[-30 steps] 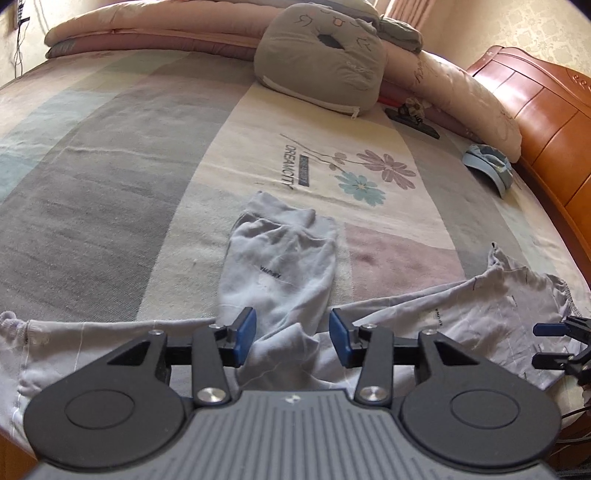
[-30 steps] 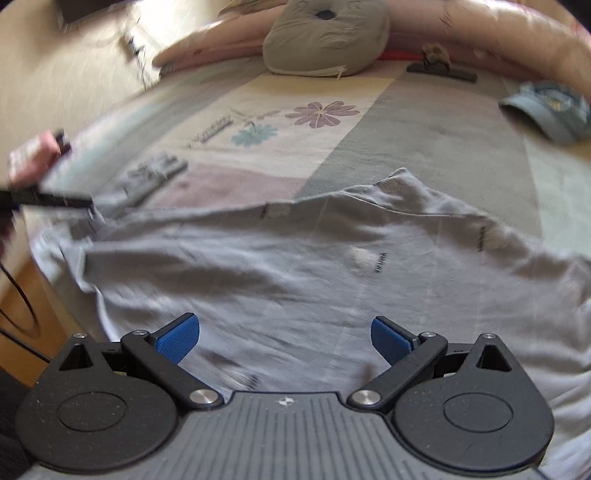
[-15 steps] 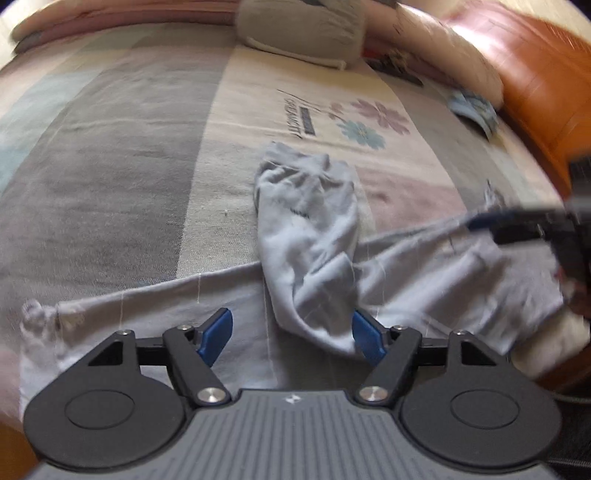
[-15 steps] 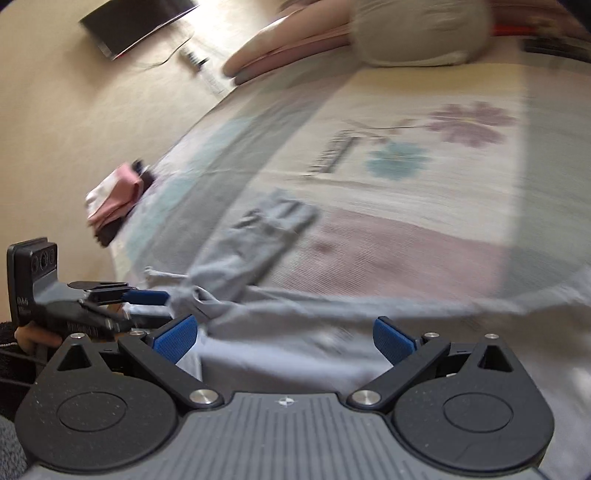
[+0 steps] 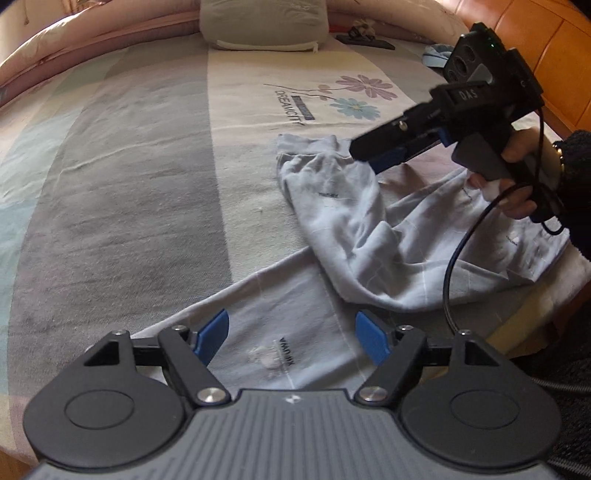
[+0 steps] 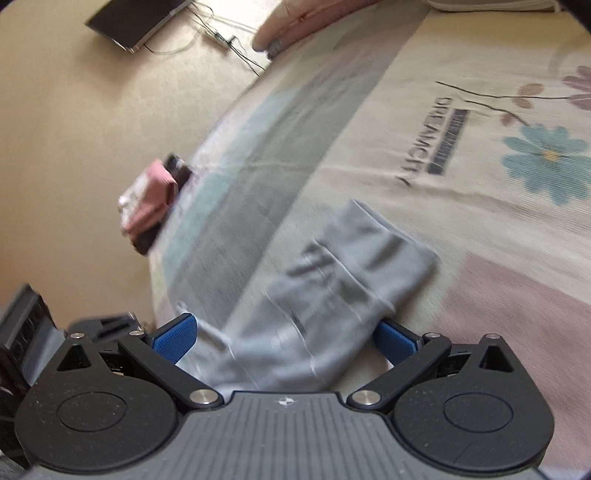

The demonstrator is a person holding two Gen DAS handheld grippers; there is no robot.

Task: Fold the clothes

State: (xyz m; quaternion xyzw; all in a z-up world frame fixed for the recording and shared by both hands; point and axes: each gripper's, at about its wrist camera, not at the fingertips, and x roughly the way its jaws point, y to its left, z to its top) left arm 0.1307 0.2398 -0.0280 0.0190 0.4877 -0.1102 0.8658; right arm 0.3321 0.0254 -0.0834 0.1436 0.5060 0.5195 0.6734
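Note:
A pale grey-blue long-sleeved garment (image 5: 413,251) lies spread along the near edge of the bed, with one sleeve (image 5: 325,184) folded up and away over the bedspread. My left gripper (image 5: 291,336) hangs over the garment's body. Its jaws are opening, and its blue pads stand apart above flat cloth without pressing on it. My right gripper (image 5: 373,157), held by a hand (image 5: 517,199), hovers over the folded sleeve. In the right wrist view the right gripper (image 6: 285,341) is open wide, and the sleeve (image 6: 343,280) runs between its fingers, blurred.
A grey pillow (image 5: 264,22) and a rolled duvet (image 5: 92,40) line the head of the bed. A blue cap (image 5: 436,57) lies near the wooden bed frame (image 5: 554,48). Pink and dark clothes (image 6: 151,199) are stacked at the bed's left edge. A black cable (image 5: 454,258) hangs over the garment.
My left jaws have spread wider and no longer pinch the cloth fold. My right gripper has swept left across the garment to the folded sleeve, staying open.

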